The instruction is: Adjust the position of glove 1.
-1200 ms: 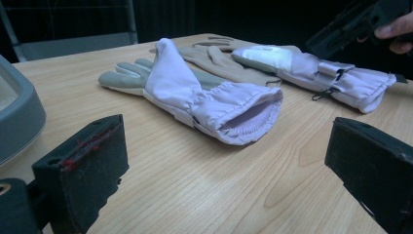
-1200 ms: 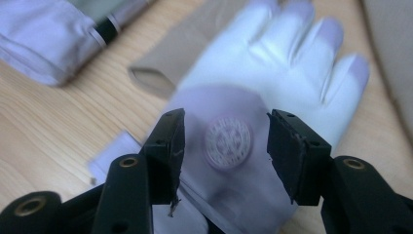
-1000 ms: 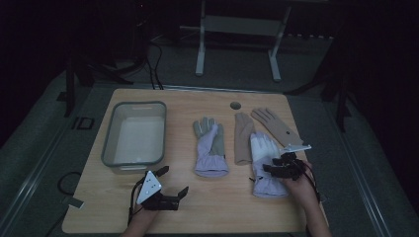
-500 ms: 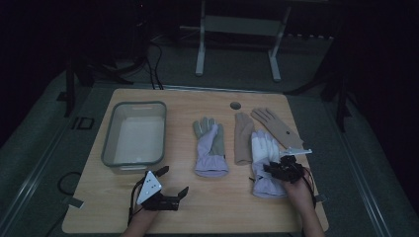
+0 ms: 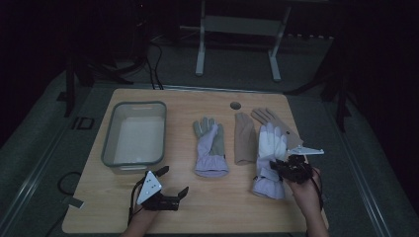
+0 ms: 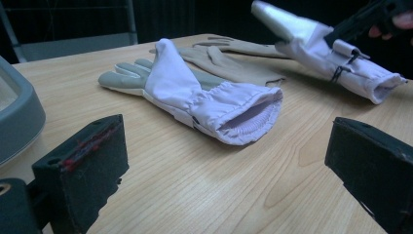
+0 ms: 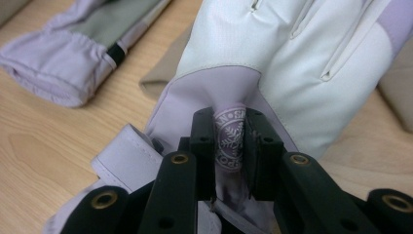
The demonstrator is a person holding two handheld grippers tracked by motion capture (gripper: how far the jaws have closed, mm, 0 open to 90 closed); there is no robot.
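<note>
The right gripper has just been closing and now pinches a fold of the white glove, near its cuff, so the fabric bunches between the jaws and the glove can be lifted. This glove lies right of the grey tub, overlapping the tan gloves. Between it and the tub lies the lilac glove. The left gripper waits with jaws spread, empty, on the table in front of the tub.

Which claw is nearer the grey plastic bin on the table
Left. The left claw sits open on the table just below the grey plastic bin; the right claw grips a white-and-lilac glove far across the table.
</note>
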